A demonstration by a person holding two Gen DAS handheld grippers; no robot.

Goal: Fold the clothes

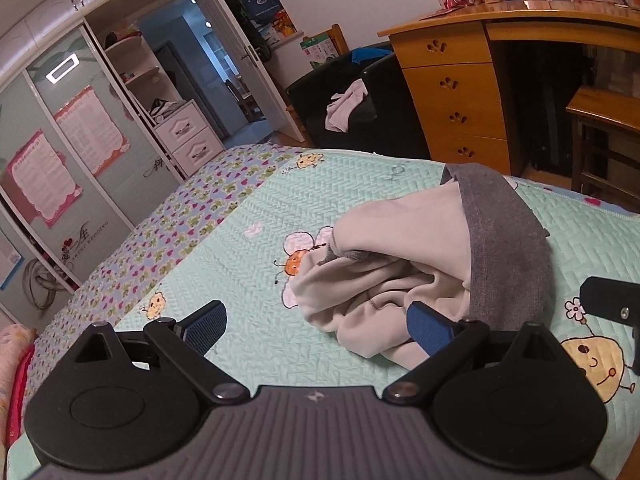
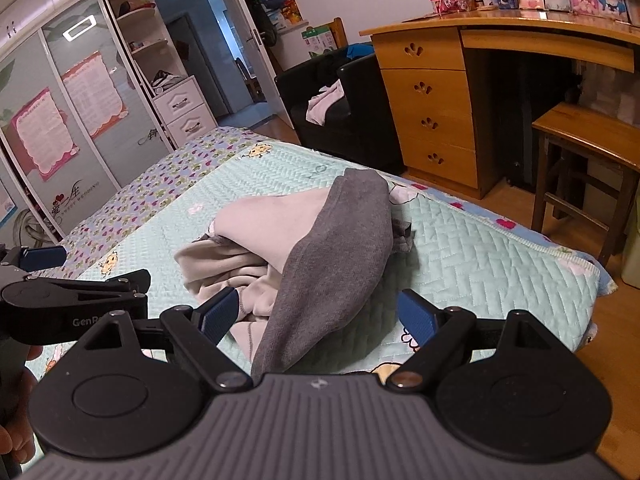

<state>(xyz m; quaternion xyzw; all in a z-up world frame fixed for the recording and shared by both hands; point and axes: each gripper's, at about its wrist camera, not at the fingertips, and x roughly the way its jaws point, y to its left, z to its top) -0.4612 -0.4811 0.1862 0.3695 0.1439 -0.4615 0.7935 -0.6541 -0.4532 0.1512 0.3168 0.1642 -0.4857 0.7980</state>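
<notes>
1. A crumpled garment, pale beige with a grey outer side, lies in a heap on a bed covered by a mint quilted spread printed with cartoon bees and chicks.
2. The left tool hovers low over the spread with its blue-padded fingers spread wide and gripping nothing; its right pad sits against the near edge of the beige fabric, though contact cannot be confirmed.
3. The right tool is likewise released, its two blue pads straddling the grey portion of the garment, which drapes toward the camera between them.
4. In the right wrist view, the left tool appears at the frame's left edge, with part of a person's hand beneath it.
5. Beyond the bed stand a wooden desk with four drawers and framed photographs on top, a wooden stool, a dark armchair holding a pale cloth, and a wardrobe with sliding glass doors beside an open doorway.
</notes>
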